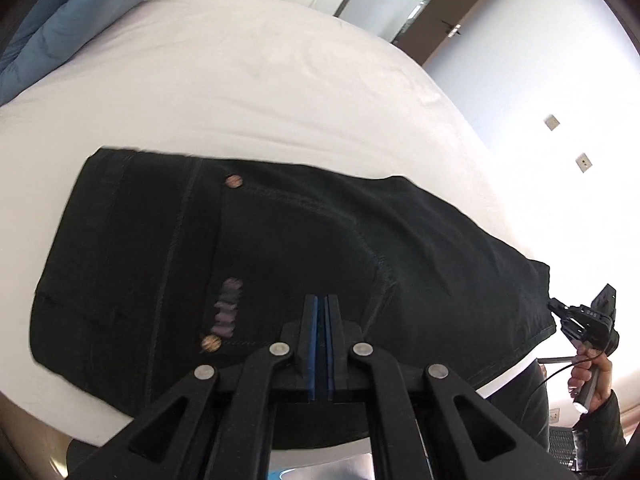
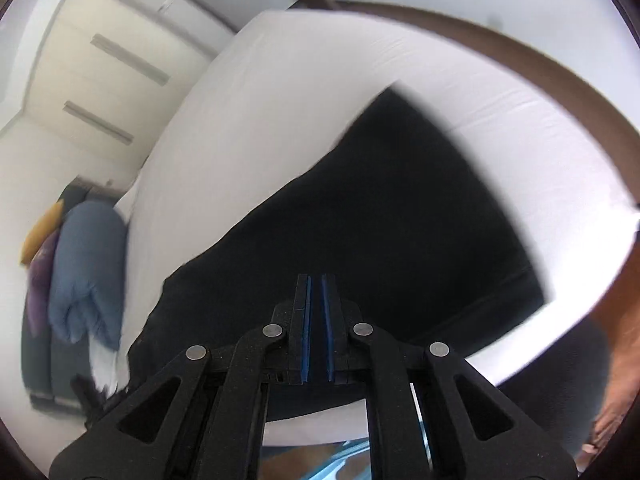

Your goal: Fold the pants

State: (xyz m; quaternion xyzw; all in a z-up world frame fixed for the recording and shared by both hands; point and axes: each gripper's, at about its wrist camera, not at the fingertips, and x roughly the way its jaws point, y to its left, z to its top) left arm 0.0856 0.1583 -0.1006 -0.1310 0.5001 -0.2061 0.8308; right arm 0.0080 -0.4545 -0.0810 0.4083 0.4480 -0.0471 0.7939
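White sheeting covers the bed point(image 1: 240, 80), on which the black pants point(image 1: 280, 248) are laid flat in a folded stack near the closer edge. Two copper rivets point(image 1: 234, 181) and pocket stitching are seen on the upper layer in the left wrist view. A blue duvet point(image 1: 60, 20) is noted at the far corner of the bed, with pale wardrobe doors point(image 2: 100, 72) behind it. A brown door point(image 1: 452, 12) and two wall sockets point(image 1: 552, 122) are seen on the far wall.

The left gripper point(image 1: 321, 300) is held over the near part of the pants; its blue pads are pressed together, and no cloth is seen between them. The right gripper point(image 2: 316, 280) is likewise poised over the dark fabric, its pads parted by a narrow slit with nothing clamped in it. In the left wrist view the right gripper is also observed at the right-hand edge of the pants, carried by a person's hand point(image 1: 588, 376) in a dark sleeve; whether its tips touch the hem cannot be told. The right wrist view is blurred.
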